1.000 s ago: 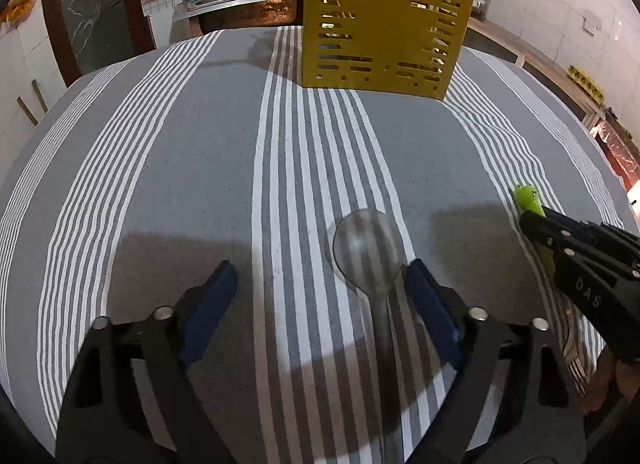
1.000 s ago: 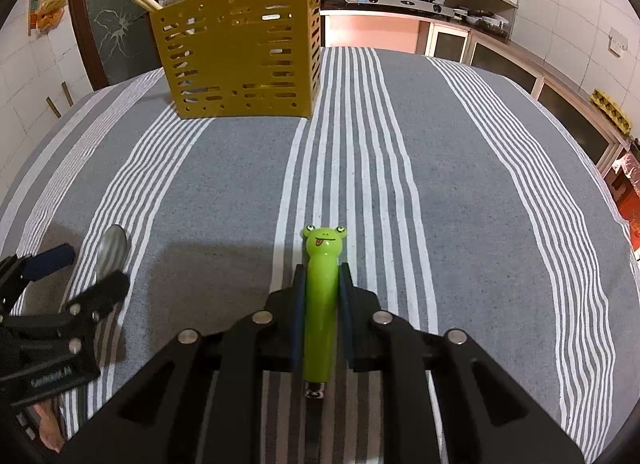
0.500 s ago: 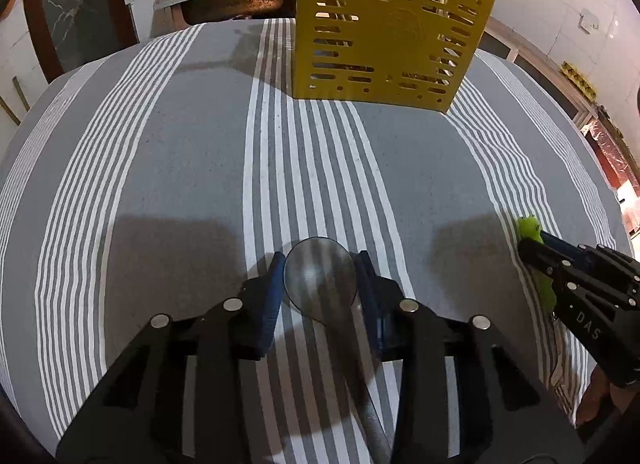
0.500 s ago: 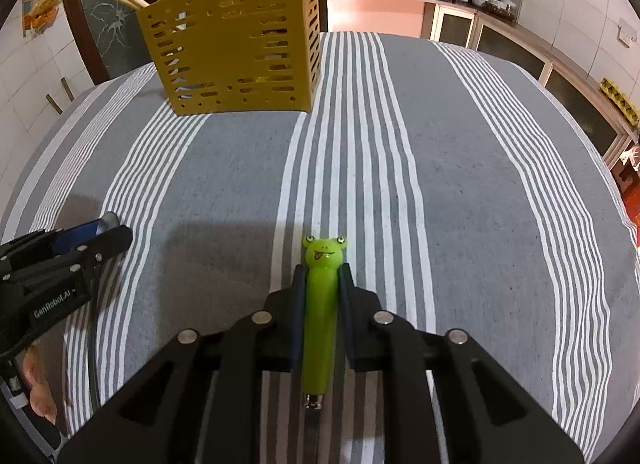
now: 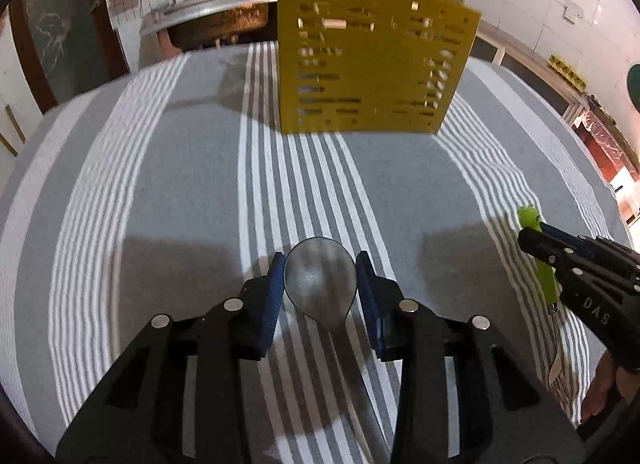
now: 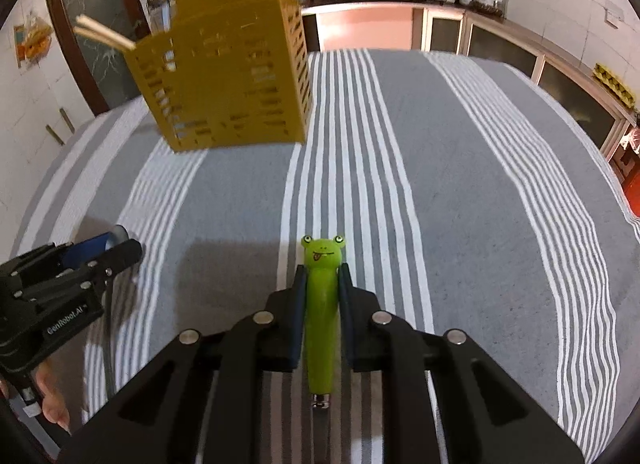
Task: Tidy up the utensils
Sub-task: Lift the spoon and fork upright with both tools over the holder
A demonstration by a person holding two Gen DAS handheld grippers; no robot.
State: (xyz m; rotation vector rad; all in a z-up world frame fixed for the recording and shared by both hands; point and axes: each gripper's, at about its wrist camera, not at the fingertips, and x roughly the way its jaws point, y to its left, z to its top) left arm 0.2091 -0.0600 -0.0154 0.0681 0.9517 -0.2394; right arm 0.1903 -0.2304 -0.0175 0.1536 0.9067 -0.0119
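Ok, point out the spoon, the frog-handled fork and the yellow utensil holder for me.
spoon point(image 5: 320, 280): left wrist view, middle of its bowl.
frog-handled fork point(image 6: 323, 304): right wrist view, on the green handle.
yellow utensil holder point(image 5: 372, 76): left wrist view, on its slotted front wall.

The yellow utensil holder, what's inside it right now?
Pale chopsticks stick out above the rim of the yellow utensil holder, some leaning left, others upright at the back. Its slotted walls and the blur hide whatever else sits lower inside.

yellow basket: motion-blurred | spoon handle: hidden under fingers
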